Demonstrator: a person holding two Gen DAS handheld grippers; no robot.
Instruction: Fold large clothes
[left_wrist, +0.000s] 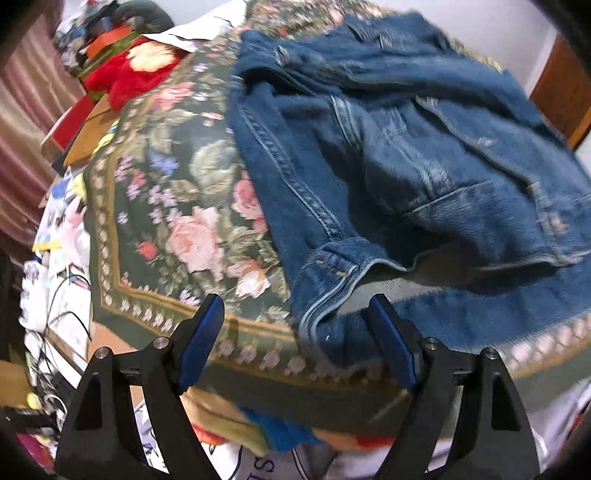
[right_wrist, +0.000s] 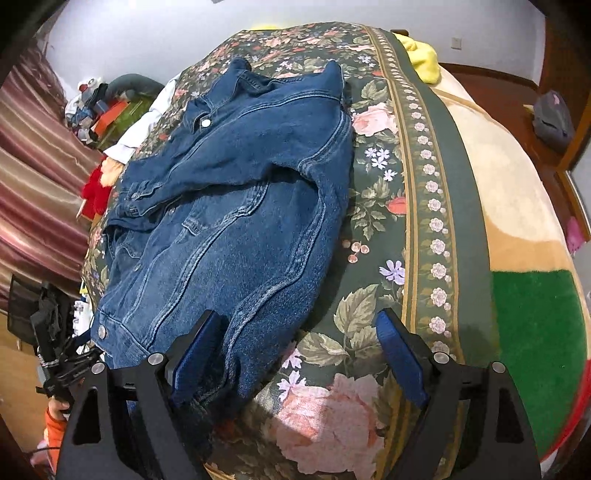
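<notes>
From my left side, the denim jacket (left_wrist: 406, 177) lies on the flowery blanket (left_wrist: 173, 206), with one sleeve folded across it. My left gripper (left_wrist: 295, 343) is wide open, holding nothing, close to the bottom hem (left_wrist: 354, 269).

From my right side, my right gripper (right_wrist: 299, 350) is wide open too, empty, at the jacket's other bottom corner (right_wrist: 221, 369). I think I should pinch both corners deep, then lift them together so the fold stays straight.
</notes>
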